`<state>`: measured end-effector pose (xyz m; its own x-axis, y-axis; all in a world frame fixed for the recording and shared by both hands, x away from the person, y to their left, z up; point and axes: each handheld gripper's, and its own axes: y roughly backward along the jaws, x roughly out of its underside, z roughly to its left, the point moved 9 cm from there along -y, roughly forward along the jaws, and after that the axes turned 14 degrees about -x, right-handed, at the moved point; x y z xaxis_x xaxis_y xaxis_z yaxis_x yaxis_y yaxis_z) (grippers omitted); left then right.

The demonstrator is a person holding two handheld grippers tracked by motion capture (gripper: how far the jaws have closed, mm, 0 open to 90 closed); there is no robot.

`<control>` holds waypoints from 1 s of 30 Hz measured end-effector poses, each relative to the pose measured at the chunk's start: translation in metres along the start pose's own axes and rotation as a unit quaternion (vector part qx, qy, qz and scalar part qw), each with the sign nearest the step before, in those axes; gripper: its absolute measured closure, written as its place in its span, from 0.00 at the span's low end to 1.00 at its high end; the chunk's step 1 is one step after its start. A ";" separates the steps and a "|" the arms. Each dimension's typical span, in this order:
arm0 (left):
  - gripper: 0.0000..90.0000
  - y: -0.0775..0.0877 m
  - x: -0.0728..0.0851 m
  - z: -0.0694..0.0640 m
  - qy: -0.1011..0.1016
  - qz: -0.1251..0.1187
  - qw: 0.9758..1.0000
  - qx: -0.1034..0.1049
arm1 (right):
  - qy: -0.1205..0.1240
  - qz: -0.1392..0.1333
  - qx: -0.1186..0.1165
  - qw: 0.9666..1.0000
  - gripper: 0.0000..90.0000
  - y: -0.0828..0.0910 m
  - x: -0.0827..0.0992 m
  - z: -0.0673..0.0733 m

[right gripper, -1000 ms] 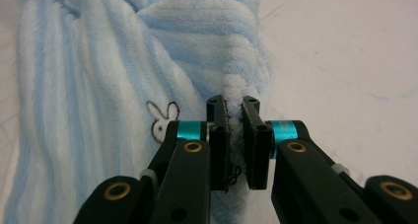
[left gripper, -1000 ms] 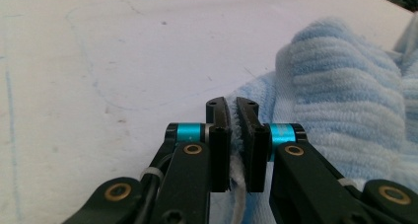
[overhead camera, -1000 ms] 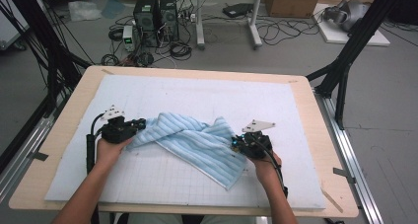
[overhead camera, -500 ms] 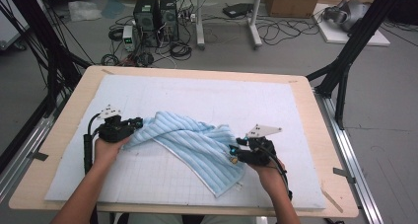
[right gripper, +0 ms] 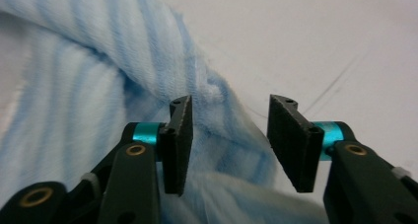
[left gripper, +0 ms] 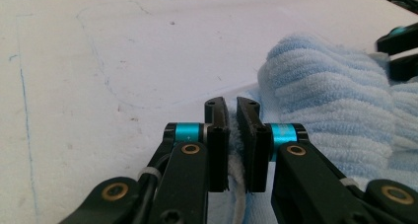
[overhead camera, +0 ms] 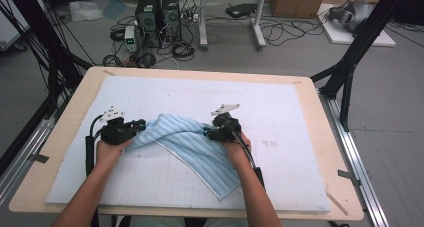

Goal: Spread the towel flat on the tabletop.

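Note:
A light blue striped towel (overhead camera: pixel 195 149) lies bunched on the white mat (overhead camera: pixel 300 112), one corner trailing toward the front edge. My left gripper (overhead camera: pixel 141 123) is at the towel's left end, shut on a thin edge of the towel (left gripper: pixel 320 95); the left gripper (left gripper: pixel 231 105) has just been closing a little tighter on it. My right gripper (overhead camera: pixel 205 132) is at the towel's middle ridge. In the right gripper view my right gripper (right gripper: pixel 231 110) stands open. Its jaws have just been closing, with a fold of the towel (right gripper: pixel 98 61) between them, untouched by the pads.
The mat covers most of a wooden table (overhead camera: pixel 70 122). Black frame legs (overhead camera: pixel 350 72) stand at the table's far corners. On the floor beyond are computer towers (overhead camera: pixel 157 12) and cables.
My right gripper let go of the towel's right part, opened, and moved left and away from me to the middle ridge. The towel's front corner now lies flat. My left gripper stayed put.

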<state>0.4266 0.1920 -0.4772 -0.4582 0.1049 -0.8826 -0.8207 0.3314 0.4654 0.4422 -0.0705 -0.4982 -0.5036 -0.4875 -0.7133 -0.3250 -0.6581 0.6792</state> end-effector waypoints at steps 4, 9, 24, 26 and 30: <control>0.92 0.001 0.000 0.001 0.003 0.000 1.000 0.001 | -0.007 0.008 -0.011 1.000 0.84 -0.002 0.005 -0.002; 0.92 0.001 0.000 0.000 -0.001 0.000 1.000 0.005 | -0.008 0.025 -0.043 0.999 0.93 0.010 0.016 0.004; 0.71 -0.001 0.000 0.008 0.011 -0.002 1.000 -0.023 | -0.005 0.027 -0.093 0.995 0.69 0.041 0.030 0.040; 0.71 0.000 -0.002 0.010 0.014 -0.006 1.000 -0.026 | -0.022 -0.013 -0.084 0.996 0.64 0.043 0.018 0.032; 0.70 0.001 -0.003 0.012 0.017 -0.011 0.999 -0.025 | -0.024 -0.045 -0.067 0.996 0.63 0.039 0.001 0.023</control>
<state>0.4309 0.2029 -0.4748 -0.4500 0.0651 -0.8907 -0.8465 0.2868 0.4486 0.4109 -0.0839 -0.4684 -0.5154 -0.3979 -0.7590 -0.2619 -0.7701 0.5816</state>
